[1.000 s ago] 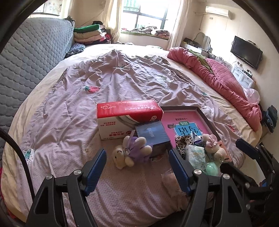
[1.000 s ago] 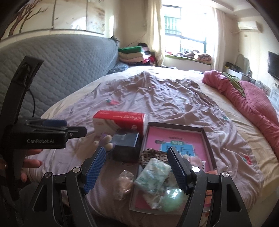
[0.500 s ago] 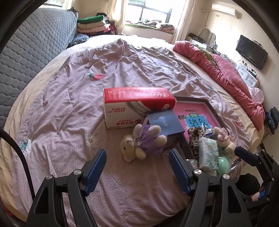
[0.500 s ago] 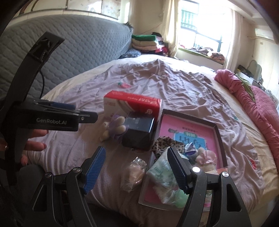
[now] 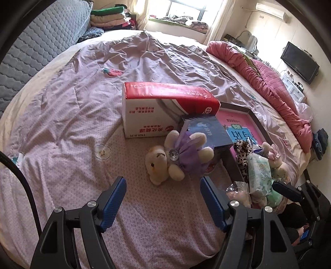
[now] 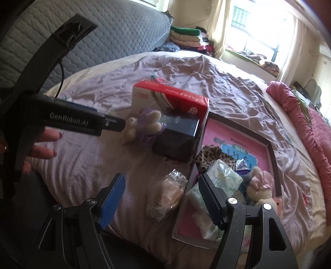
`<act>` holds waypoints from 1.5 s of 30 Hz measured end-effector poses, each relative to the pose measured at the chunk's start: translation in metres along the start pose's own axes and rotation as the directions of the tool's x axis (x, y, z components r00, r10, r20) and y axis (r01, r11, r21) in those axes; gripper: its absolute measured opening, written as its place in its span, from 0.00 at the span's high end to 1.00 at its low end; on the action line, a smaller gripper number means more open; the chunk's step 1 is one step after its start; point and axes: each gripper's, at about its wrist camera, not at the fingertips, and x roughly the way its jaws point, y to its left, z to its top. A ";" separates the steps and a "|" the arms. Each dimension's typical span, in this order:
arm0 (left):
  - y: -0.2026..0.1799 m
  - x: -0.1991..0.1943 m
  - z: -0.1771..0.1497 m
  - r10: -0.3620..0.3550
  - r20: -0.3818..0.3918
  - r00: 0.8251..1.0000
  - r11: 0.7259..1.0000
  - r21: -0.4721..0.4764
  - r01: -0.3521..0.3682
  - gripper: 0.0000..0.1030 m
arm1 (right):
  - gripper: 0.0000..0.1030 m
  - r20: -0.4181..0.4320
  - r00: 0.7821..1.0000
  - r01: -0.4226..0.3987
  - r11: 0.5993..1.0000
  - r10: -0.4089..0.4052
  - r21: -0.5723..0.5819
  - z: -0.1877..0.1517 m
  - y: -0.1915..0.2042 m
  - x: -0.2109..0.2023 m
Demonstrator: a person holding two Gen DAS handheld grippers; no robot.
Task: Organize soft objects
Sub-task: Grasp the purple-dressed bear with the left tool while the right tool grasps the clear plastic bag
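Observation:
A cream plush bear in a purple dress (image 5: pixel 178 157) lies on the lilac bedspread just ahead of my open, empty left gripper (image 5: pixel 163 200); it also shows in the right wrist view (image 6: pixel 144 126). A shallow dark-rimmed box with a pink bottom (image 6: pixel 273 151) holds a leopard-print cloth (image 6: pixel 209 155), a pale green printed pack (image 6: pixel 219 180) and a pink-capped plush (image 6: pixel 258 186). A clear crinkly bag with something pink (image 6: pixel 167 192) lies beside that box, between the fingers of my open, empty right gripper (image 6: pixel 161 202).
A red-and-white carton (image 5: pixel 163 111) stands behind the bear, with a dark blue box (image 5: pixel 206 130) leaning against it. A rolled pink quilt (image 5: pixel 269 82) runs along the bed's right side. A grey padded headboard (image 5: pixel 37 45) is at left; folded clothes (image 5: pixel 111 18) are stacked behind.
Both grippers have moved forward and down toward the bed. The bear now sits closer to the left gripper, the crinkly bag closer to the right. Both stay open.

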 end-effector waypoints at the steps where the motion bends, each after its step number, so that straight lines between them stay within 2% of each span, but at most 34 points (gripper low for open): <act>1: 0.001 0.002 0.000 -0.008 0.003 1.000 1.000 0.003 0.008 0.29 | 0.27 -0.003 1.000 -0.001 1.000 0.001 -0.004 0.000 0.001 0.002; 5: -0.001 0.009 0.001 -0.039 0.002 0.999 0.999 0.037 0.039 0.26 | 0.27 -0.006 1.000 -0.015 1.000 0.015 -0.024 -0.003 0.003 0.008; 9: -0.004 0.020 0.007 -0.016 0.009 1.000 0.997 0.072 0.015 0.25 | 0.27 -0.028 0.999 -0.035 0.998 0.034 -0.055 -0.004 0.005 0.018; 15: -0.002 0.040 0.007 0.001 -0.035 0.999 0.994 0.109 0.003 0.24 | 0.27 -0.055 0.998 -0.002 0.985 -0.008 -0.173 -0.005 0.015 0.033; 17: -0.002 0.044 0.007 -0.008 -0.046 0.999 0.993 0.121 0.014 0.24 | 0.27 -0.068 0.997 0.022 0.971 -0.040 -0.238 -0.006 0.022 0.040; 20: -0.003 0.053 0.007 -0.005 -0.062 0.998 0.990 0.138 0.013 0.24 | 0.27 -0.083 0.992 0.055 0.930 -0.092 -0.364 -0.010 0.036 0.053; 25: -0.005 0.065 0.008 0.015 -0.074 0.997 0.986 0.169 -0.003 0.24 | 0.27 -0.096 0.984 0.089 0.885 -0.148 -0.456 -0.013 0.045 0.070; 31: 0.003 0.079 0.017 0.024 -0.081 0.996 0.985 0.174 -0.010 0.24 | 0.45 -0.105 0.974 0.126 0.864 -0.201 -0.488 -0.012 0.037 0.090; 35: 0.001 0.085 0.018 0.046 -0.069 0.997 0.980 0.197 -0.032 0.24 | 0.48 -0.110 0.974 0.125 0.873 -0.199 -0.470 -0.006 0.029 0.101; 36: 0.001 0.087 0.018 0.039 -0.069 0.997 0.980 0.196 -0.025 0.27 | 0.49 -0.108 0.974 0.128 0.877 -0.200 -0.462 -0.005 0.028 0.103; 40: 0.002 0.087 0.018 -0.014 -0.066 0.998 0.983 0.180 0.026 0.55 | 0.51 -0.102 0.981 0.112 0.909 -0.166 -0.402 0.001 0.020 0.105; 45: 0.012 0.081 0.019 -0.081 -0.057 0.995 0.987 0.133 0.088 0.61 | 0.52 -0.099 0.994 0.028 0.965 -0.056 -0.259 0.010 0.003 0.102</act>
